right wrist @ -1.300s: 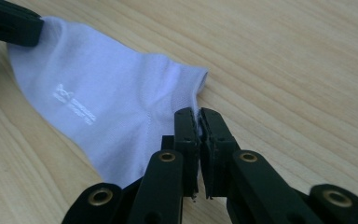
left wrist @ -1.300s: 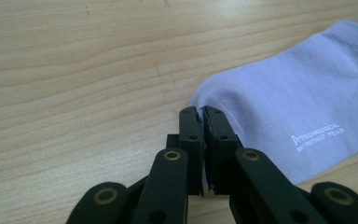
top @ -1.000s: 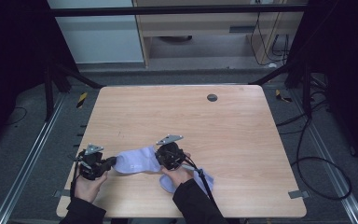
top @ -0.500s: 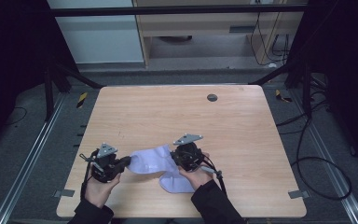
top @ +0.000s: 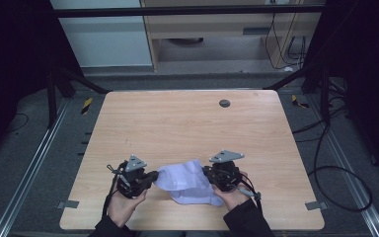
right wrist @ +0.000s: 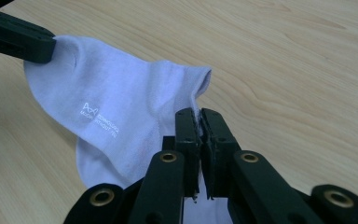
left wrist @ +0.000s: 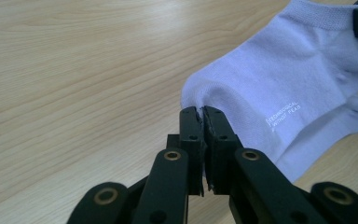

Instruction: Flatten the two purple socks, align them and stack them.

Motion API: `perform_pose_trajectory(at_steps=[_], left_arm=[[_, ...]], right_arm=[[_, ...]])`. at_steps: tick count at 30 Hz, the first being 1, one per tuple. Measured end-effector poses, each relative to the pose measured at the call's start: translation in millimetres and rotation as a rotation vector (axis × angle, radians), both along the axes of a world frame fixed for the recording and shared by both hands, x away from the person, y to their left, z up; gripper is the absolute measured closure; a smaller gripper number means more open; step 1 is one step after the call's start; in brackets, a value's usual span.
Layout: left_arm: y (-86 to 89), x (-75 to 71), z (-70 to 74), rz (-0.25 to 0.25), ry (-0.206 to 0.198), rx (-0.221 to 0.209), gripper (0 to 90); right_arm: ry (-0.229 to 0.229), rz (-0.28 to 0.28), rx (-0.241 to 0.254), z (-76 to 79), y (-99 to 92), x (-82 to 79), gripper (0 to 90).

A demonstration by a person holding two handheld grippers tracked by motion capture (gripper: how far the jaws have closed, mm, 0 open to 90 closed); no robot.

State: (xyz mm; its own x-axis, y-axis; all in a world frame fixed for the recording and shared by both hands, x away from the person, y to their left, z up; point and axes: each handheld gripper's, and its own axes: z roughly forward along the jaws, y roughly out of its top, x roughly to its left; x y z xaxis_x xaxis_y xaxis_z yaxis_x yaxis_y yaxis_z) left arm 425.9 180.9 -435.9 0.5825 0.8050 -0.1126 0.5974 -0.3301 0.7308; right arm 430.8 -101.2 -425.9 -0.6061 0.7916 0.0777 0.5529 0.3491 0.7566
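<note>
A: The fingers (left wrist: 200, 122) of the left gripper (top: 154, 177) are pinched tight on one end of the pale sock (top: 187, 180), with a fold of the cloth caught between them. You see that in the left gripper view.

B: And the other hand?

A: Same story. In the right gripper view the right gripper (right wrist: 199, 122) has its fingers (right wrist: 213, 126) clamped on the opposite edge of the sock (right wrist: 121, 112), near the ribbed opening.

B: So where is the sock?

A: It is stretched between the two grippers, near the front edge of the wooden bench (top: 187, 118). From the high view the right gripper (top: 208, 174) is at its right end, the left one at its left end. The lower part of the sock sags toward the bench; whether it touches the wood I cannot tell.

B: Anything printed on it?

A: Small white lettering (left wrist: 283, 115) on the side, too small to read surely.

B: And the hands?

A: The left hand (top: 123, 205) and right hand (top: 234, 195) come in from the bottom, dark sleeves behind them. Each gripper carries a grey three-cornered plate on top.

B: Anything else on the bench?

A: A small dark round spot (top: 224, 103) near the far edge, well apart from the sock.
</note>
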Motion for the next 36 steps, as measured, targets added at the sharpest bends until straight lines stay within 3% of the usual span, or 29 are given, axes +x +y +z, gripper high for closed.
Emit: perform_pose_trajectory(at_steps=[13, 31, 36], left_arm=[[-29.6, -0.9, -13.9, -0.065, 0.041, 0.034, 86.1], [-39.5, 0.3, -33.5, -0.091, 0.084, 0.077, 86.0], [-39.2, -0.5, -30.3, -0.097, 0.083, 0.049, 86.0]], right_arm=[[0.031, -0.044, 0.011, -16.4, -31.4, -18.5, 86.4], [0.092, -0.041, -0.016, -31.5, -34.6, -21.4, 86.2], [0.100, -0.041, -0.013, -30.2, -36.1, -22.3, 86.1]])
